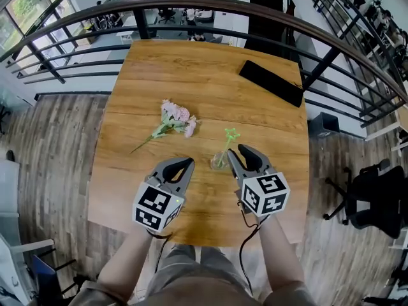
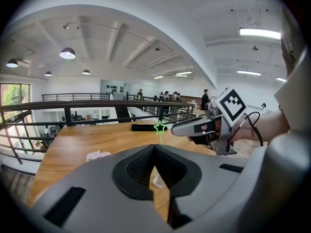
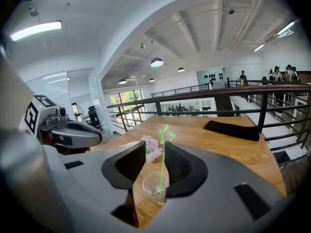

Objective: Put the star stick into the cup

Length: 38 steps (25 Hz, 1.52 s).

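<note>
table (image 1: 210, 81): I count 1, wooden; every place below is given from it.
cup (image 1: 218, 162): 1, clear, on the table close to its near edge.
star stick (image 1: 231, 134): 1, green, standing in that cup.
flower sprig (image 1: 175, 116): 1, pink, lying on the table, left of its middle on my screen.
black flat case (image 1: 271, 81): 1, at the table's far right corner.
grippers: 2, the left gripper (image 1: 186, 164) and the right gripper (image 1: 237, 153), both over the table's near edge.
marker cubes: 2, 1 per gripper.
railing (image 1: 191, 5): 1, curving past the table's far side.
office chair (image 1: 370, 196): 1 black one I can make out, on the floor right of the table.
</note>
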Tool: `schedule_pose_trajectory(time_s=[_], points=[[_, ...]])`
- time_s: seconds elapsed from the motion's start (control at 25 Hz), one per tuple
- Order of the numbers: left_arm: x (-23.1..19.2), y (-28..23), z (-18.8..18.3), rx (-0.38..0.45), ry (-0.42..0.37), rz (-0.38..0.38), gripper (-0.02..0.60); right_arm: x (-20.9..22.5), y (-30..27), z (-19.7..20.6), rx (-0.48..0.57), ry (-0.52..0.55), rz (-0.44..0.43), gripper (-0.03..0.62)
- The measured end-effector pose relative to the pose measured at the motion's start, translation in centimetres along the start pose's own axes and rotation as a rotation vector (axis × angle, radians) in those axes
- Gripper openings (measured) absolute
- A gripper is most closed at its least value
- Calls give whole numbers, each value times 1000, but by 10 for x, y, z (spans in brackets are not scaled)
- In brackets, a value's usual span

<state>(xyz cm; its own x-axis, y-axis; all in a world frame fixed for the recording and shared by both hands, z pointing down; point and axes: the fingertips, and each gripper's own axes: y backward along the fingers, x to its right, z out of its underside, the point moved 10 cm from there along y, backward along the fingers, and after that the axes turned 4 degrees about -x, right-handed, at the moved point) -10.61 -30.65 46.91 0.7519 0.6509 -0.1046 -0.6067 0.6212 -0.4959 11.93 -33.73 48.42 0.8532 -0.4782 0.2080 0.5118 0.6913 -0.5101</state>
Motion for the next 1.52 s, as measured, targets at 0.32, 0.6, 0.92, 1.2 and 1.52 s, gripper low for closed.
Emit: schedule_pose_trajectory(time_s=[0.32, 0.6, 0.92, 1.2, 1.52], points=[[11, 30, -38, 97, -71, -32, 15, -16, 75, -42, 184, 70, 6, 65], [31, 72, -61, 162, -152, -54, 15, -44, 138, -56, 288, 161, 1, 44], [60, 115, -70, 220, -199, -40, 15, -72, 203, -50, 357, 172, -2, 37], [86, 131, -62, 223, -233, -31, 16, -83, 227, -28, 325, 186, 2, 32], [102, 136, -45, 203, -197, -12, 15, -92, 228, -17, 288, 189, -27, 32]])
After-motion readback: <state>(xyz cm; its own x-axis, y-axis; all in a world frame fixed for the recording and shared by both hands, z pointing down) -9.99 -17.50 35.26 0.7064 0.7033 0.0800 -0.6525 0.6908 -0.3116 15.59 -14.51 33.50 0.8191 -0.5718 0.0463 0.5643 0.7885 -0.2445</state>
